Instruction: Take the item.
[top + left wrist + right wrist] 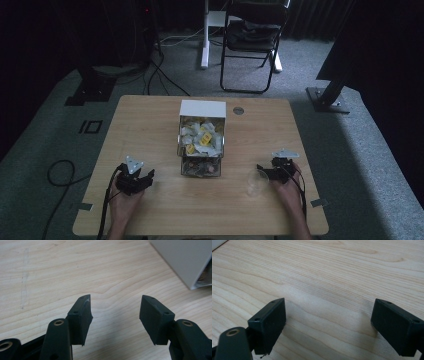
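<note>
1. High view: a clear box (201, 145) of white and yellow packets sits mid-desk (150, 120), white lid raised at its far side. The left gripper (141, 181) and right gripper (263, 172) rest near it on either side, seemingly ready.
2. Left gripper view: jaws wide, empty; the box's white side at far right.
3. Right gripper view: jaws wide, empty over bare wood.

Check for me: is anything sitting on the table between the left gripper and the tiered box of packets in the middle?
Nothing visible does. The left gripper rests open at the table's near left, and only bare wood lies between it and the box of packets. In its own view, the box's white side shows ahead to the right.
</note>
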Available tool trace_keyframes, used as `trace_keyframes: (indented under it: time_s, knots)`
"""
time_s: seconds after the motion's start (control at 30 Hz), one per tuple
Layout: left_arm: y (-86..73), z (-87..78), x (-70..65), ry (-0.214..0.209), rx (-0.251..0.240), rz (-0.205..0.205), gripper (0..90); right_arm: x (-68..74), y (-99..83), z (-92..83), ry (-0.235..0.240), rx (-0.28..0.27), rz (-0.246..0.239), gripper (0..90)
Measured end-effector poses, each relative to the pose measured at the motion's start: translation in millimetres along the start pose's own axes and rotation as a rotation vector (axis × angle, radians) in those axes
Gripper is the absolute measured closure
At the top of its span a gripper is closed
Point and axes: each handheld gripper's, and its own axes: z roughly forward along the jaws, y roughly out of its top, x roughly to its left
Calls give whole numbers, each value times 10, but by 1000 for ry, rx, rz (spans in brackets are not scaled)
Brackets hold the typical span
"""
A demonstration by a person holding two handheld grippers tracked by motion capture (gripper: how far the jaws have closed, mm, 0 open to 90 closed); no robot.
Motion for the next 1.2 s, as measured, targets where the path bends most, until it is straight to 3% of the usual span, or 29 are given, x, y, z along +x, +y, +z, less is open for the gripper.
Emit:
trace_keyframes:
  time_s: [0.5,1.2]
  knots:
    - [118,-170,-120,-60,-66,1,437,0,0,0,0,0,0,123]
    - [265,-255,-350,-126,-118,50,436,0,0,0,0,0,0,123]
